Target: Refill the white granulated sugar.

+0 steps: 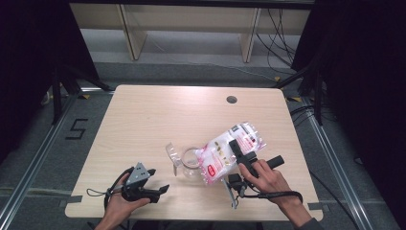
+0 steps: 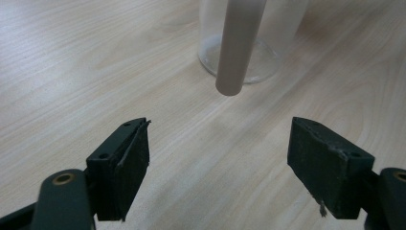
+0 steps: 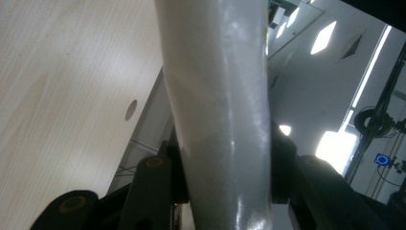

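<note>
Left hand (image 1: 120, 203) sits low near the front edge, palm wrapped round the left gripper (image 1: 160, 189), which points right with its jaws spread wide, nothing between them. Right hand (image 1: 268, 178) reaches further forward, and the right gripper (image 1: 235, 149) points away from the person, jaws clamped tight.

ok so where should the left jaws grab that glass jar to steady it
Probably low on the jar's round body, coming in level from the person's left, where the open left gripper already faces it. The bag, held by the right gripper, is tipped over the rim from the right, so the top and right side are crowded.
</note>
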{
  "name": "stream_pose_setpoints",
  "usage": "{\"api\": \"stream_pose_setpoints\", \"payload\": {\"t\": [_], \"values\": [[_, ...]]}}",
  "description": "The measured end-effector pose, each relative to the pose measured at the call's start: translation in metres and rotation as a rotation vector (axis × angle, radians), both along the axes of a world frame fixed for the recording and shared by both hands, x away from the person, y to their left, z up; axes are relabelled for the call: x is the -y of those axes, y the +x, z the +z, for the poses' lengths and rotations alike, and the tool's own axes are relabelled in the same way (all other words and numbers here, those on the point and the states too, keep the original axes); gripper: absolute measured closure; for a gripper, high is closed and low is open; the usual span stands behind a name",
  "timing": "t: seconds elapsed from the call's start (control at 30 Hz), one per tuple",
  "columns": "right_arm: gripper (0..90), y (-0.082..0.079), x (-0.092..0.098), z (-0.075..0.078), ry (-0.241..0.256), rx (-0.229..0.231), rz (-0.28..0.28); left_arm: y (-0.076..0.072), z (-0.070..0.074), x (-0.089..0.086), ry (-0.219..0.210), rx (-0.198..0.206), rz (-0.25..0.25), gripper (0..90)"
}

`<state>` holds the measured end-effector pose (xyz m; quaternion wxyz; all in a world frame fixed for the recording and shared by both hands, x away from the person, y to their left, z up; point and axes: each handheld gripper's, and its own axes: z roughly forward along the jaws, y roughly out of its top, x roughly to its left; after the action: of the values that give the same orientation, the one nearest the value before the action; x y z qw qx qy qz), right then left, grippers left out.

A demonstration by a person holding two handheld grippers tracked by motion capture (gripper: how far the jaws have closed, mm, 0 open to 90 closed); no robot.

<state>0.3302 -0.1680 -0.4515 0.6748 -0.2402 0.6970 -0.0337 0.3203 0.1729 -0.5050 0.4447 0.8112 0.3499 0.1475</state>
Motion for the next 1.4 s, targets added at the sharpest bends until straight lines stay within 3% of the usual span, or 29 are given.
{"api": "stream_pose_setpoints", "payload": {"t": [0.03,0.07,0.1,0.13,0.2,0.27,0.3,0.33,0.4,0.43,0.5,0.6,0.63,0.87,1.17,1.23,1.27,1.4], "values": [[64.1,0.0000,-0.0009,0.0012,-0.017,0.004,0.006,-0.0001,0.0001,0.0000,0.003,0.001,0.002,22.1],[64.2,-0.0010,0.0013,-0.0023,0.032,-0.007,-0.016,0.0005,0.0005,-0.0011,0.018,0.002,-0.004,22.1],[64.2,-0.0005,0.0001,-0.0005,0.004,-0.002,-0.002,0.0003,0.0003,-0.0012,0.020,-0.004,0.003,22.1],[64.2,-0.0012,0.0007,-0.0009,0.021,-0.001,-0.007,0.0001,0.0002,-0.0009,0.014,-0.005,0.003,22.1],[64.4,-0.0005,-0.0004,0.0035,-0.037,0.014,0.011,-0.0003,-0.0002,0.0003,-0.006,-0.006,0.005,22.1],[64.4,0.0000,0.0003,0.0031,-0.035,0.015,0.017,0.0002,0.0002,-0.0007,0.016,-0.004,0.003,22.1],[64.5,-0.0003,0.0007,0.0032,-0.037,0.017,0.015,-0.0002,0.0002,0.0001,0.002,0.000,0.003,22.1],[64.5,-0.0010,0.0004,0.0041,-0.045,0.020,0.014,0.0006,0.0007,-0.0014,0.025,0.002,-0.005,22.1],[64.6,-0.0012,0.0013,0.0034,-0.037,0.016,0.009,-0.0004,-0.0001,0.0004,-0.006,-0.006,0.007,22.1],[64.6,-0.0011,0.0004,0.0052,-0.053,0.026,0.021,0.0004,0.0004,-0.0012,0.022,-0.004,0.003,22.1],[64.6,-0.0008,0.0006,0.0053,-0.040,0.020,0.021,-0.0003,-0.0001,0.0003,-0.004,-0.005,0.005,22.1],[64.7,-0.0012,-0.0005,0.0061,-0.048,0.028,0.024,0.0004,0.0007,-0.0009,0.018,0.003,-0.004,22.1],[64.7,-0.0009,-0.0017,0.0065,-0.055,0.027,0.029,0.0003,0.0000,-0.0001,-0.004,0.002,-0.003,22.1],[64.8,0.0000,-0.0019,0.0065,-0.055,0.029,0.029,-0.0001,-0.0003,0.0002,-0.015,-0.012,0.005,22.1],[65.1,-0.0006,-0.0019,0.0073,-0.055,0.039,0.036,0.0006,0.0005,-0.0008,0.002,0.005,-0.009,22.1],[65.1,-0.0007,-0.0019,0.0073,-0.060,0.037,0.033,-0.0002,-0.0002,0.0004,-0.017,-0.009,0.004,22.1],[65.1,-0.0013,-0.0021,0.0060,-0.038,0.033,0.027,0.0001,0.0002,0.0000,-0.008,-0.008,0.001,22.1],[65.2,-0.0020,-0.0017,0.0063,-0.027,0.024,0.019,0.0007,0.0002,-0.0004,-0.002,0.003,-0.009,22.1]]}}
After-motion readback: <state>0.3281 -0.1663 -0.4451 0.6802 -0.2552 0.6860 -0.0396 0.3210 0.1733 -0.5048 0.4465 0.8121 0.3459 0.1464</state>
